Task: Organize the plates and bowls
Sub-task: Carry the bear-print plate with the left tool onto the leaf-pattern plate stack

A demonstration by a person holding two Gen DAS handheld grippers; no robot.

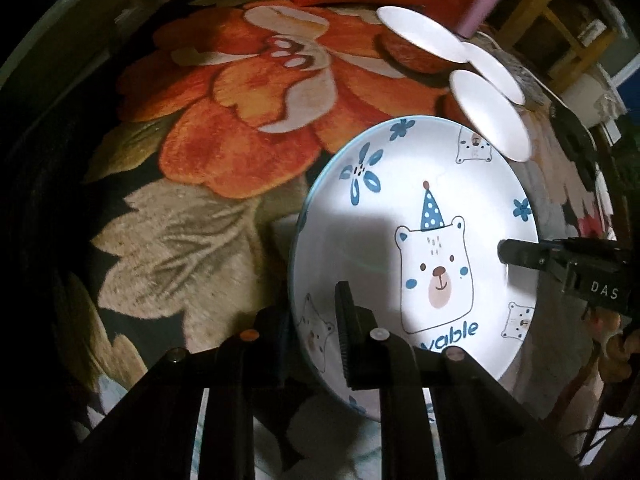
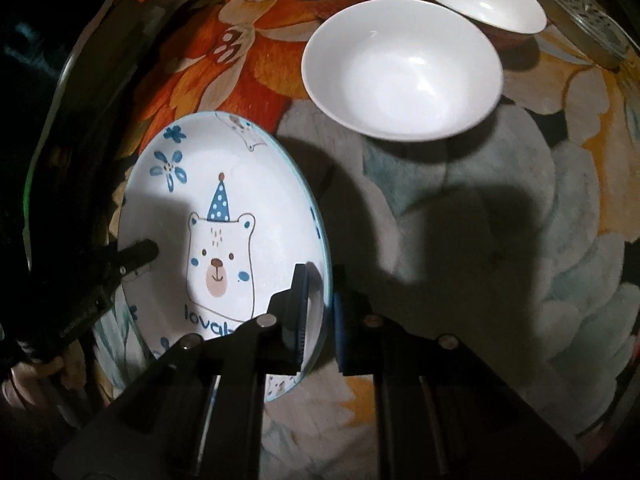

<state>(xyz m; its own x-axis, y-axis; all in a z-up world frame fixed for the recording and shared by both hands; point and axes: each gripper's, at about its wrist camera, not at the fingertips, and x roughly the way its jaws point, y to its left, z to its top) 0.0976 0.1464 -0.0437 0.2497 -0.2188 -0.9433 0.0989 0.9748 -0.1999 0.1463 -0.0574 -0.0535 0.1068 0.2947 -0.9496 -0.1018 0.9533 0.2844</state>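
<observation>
Evidently both grippers clamp the bear plate [image 2: 224,240]: left gripper [image 1: 312,320] and right gripper [image 2: 320,308] on opposite rims, keeping it balanced.

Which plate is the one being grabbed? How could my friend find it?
Look at the flowery tablecloth, then nearer than the three plain white bowls. The bear plate sits there, with the left gripper and right gripper pinching opposite rims. Only it has a party-hat bear and blue flowers.
</observation>
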